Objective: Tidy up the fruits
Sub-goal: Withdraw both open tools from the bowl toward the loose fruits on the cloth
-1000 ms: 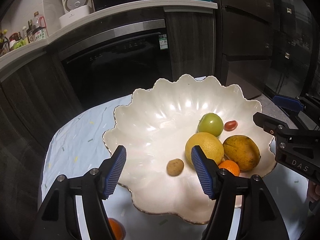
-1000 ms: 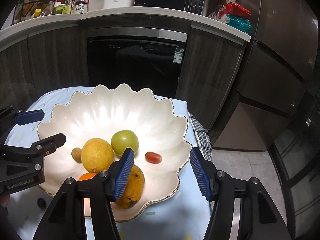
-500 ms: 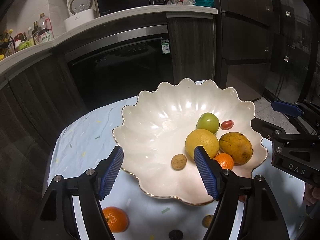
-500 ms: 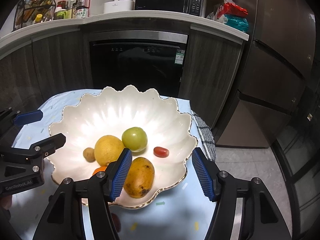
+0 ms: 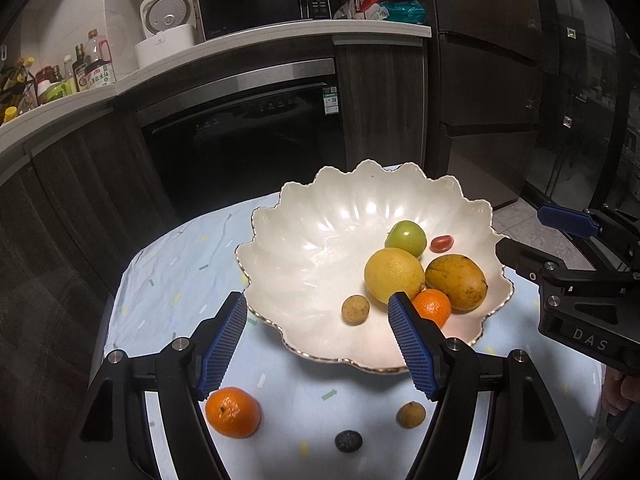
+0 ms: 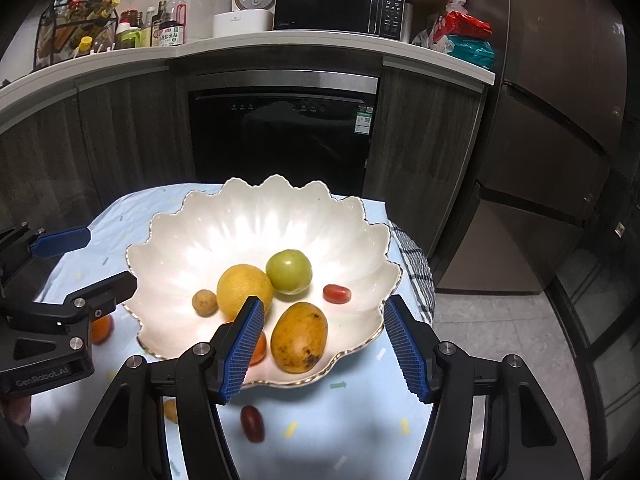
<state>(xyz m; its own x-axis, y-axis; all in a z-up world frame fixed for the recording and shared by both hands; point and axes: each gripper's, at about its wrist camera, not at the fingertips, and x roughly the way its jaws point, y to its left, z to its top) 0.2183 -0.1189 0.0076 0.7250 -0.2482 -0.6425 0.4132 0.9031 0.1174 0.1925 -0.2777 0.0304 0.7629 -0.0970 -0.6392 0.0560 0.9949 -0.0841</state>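
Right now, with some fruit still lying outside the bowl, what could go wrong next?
1. The orange and small round fruits on the table near its front could roll off if nudged.
2. The bowl has a thin scalloped rim; a gripper finger could knock it.
3. The tomato might squash under a hard squeeze.

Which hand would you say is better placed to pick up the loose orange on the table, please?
Left, probably: the orange lies just below the open left gripper; from the right gripper it sits far off, behind the other tool.
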